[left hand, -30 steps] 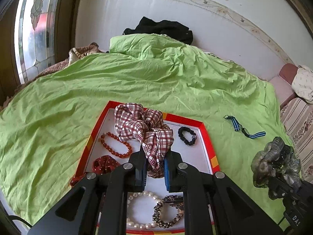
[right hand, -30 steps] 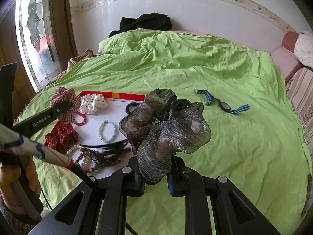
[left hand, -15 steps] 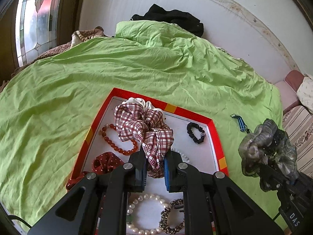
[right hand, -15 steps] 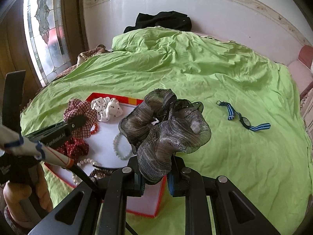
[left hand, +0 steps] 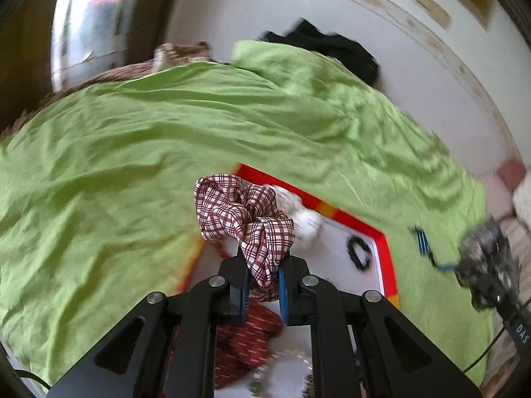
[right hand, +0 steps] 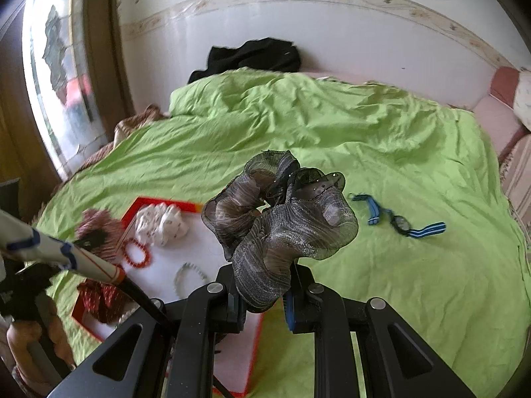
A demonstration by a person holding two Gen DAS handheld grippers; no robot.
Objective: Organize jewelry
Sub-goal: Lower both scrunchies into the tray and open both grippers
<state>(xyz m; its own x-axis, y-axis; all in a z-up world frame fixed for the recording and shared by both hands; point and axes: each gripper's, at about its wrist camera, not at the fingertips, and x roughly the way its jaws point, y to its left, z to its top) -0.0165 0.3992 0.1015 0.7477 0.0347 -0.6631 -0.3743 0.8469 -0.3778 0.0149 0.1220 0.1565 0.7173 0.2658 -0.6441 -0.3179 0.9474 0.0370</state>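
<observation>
**Both grippers carrying scrunchies above the tray**

The left gripper [left hand: 262,285] is clamping the plaid scrunchie [left hand: 244,219], which is now hanging over the tray's far left edge rather than its middle; this view is blurring with motion. The right gripper [right hand: 264,293] is pinching the grey gauze scrunchie [right hand: 282,229], ruffled and translucent, above the red-rimmed tray [right hand: 159,202] and green bedsheet [right hand: 365,139]. A blue striped band [right hand: 398,222] is lying on the sheet beyond, farther right than before.

Four scrunchies: plaid [left hand: 244,209], grey [right hand: 282,219], white [right hand: 161,224], red [left hand: 245,341]; one tray [left hand: 385,242]; one blue strap [right hand: 398,220].
</observation>
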